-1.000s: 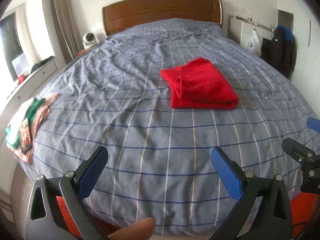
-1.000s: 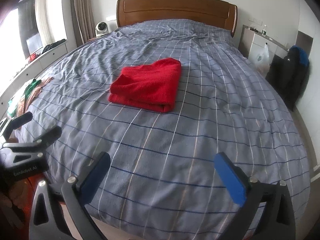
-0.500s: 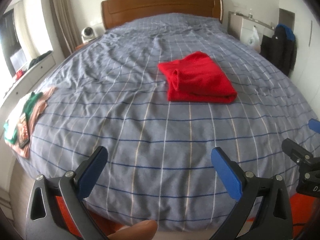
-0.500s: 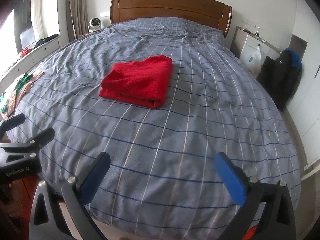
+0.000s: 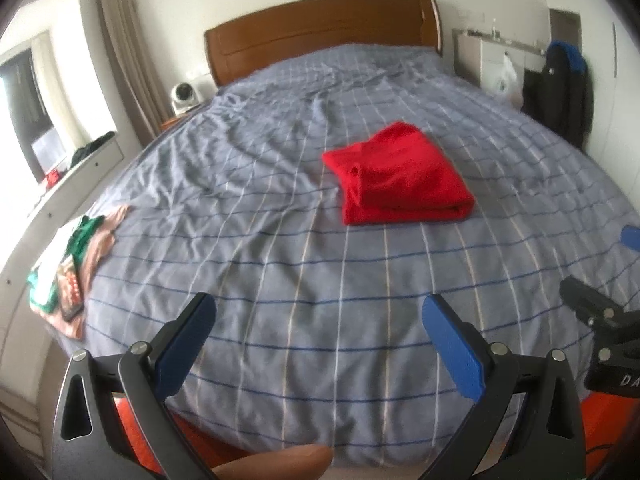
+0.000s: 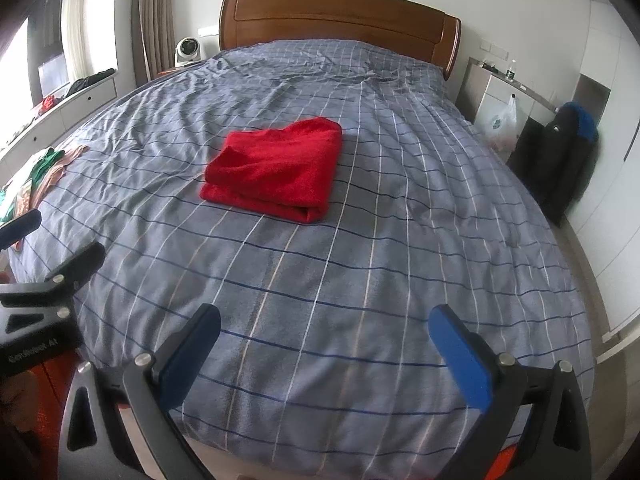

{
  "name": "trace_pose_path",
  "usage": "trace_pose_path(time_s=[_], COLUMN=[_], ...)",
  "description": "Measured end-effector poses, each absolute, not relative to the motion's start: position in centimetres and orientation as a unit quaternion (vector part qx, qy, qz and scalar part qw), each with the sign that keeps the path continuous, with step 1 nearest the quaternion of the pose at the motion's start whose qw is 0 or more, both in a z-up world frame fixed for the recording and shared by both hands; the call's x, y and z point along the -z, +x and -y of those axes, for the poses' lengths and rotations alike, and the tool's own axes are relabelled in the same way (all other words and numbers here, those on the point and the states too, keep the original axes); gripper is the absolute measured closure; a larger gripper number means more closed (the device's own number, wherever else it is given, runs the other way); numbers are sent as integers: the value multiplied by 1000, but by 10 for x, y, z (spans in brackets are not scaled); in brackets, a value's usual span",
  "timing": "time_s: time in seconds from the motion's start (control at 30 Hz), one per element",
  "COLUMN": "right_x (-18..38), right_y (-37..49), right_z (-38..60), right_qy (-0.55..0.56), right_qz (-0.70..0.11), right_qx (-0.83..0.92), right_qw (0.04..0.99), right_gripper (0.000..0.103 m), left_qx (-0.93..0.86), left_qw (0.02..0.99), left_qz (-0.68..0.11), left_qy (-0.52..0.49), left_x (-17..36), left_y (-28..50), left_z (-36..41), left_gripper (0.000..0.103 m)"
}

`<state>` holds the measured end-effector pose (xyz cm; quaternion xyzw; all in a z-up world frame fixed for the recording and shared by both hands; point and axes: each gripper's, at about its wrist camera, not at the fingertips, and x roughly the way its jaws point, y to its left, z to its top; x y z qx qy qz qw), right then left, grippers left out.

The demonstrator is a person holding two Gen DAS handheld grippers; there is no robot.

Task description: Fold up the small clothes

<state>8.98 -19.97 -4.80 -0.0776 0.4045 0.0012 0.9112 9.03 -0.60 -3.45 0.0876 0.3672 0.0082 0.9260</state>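
A home bedroom: big bed with wooden headboard, curtains, bedside cabinet

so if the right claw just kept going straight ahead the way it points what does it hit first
Most likely the bedspread. The right claw is open and empty, aimed across the foot of the bed with nothing between its fingers. The folded red garment lies further on and slightly left; depth is hard to judge.

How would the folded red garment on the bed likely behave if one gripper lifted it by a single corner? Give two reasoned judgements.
The red garment is soft, fleecy-looking cloth in stacked layers, so it would probably droop and unfold rather than lift as a block. It lies flat on the checked bedcover, so it is unlikely to roll or tip; pushed, it would probably bunch up.
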Motion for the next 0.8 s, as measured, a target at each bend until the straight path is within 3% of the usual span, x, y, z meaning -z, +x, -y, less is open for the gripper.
trace_pose_path(time_s=[0.33,0.67,0.8], right_x=[43,6,5], right_y=[86,65,69], right_z=[205,211,212], right_qy=[-52,-55,-76], right_qz=[-408,-346,-405], right_qx=[-16,-17,-91], right_qw=[912,937,906], right_gripper=[1,1,1], left_qx=[13,15,47], left_qw=[921,938,941], left_qz=[-387,-343,-327], left_qy=[51,37,81], left_x=[32,5,-6], left_y=[89,81,82], left_z=[1,-11,-12], left_gripper=[0,0,0])
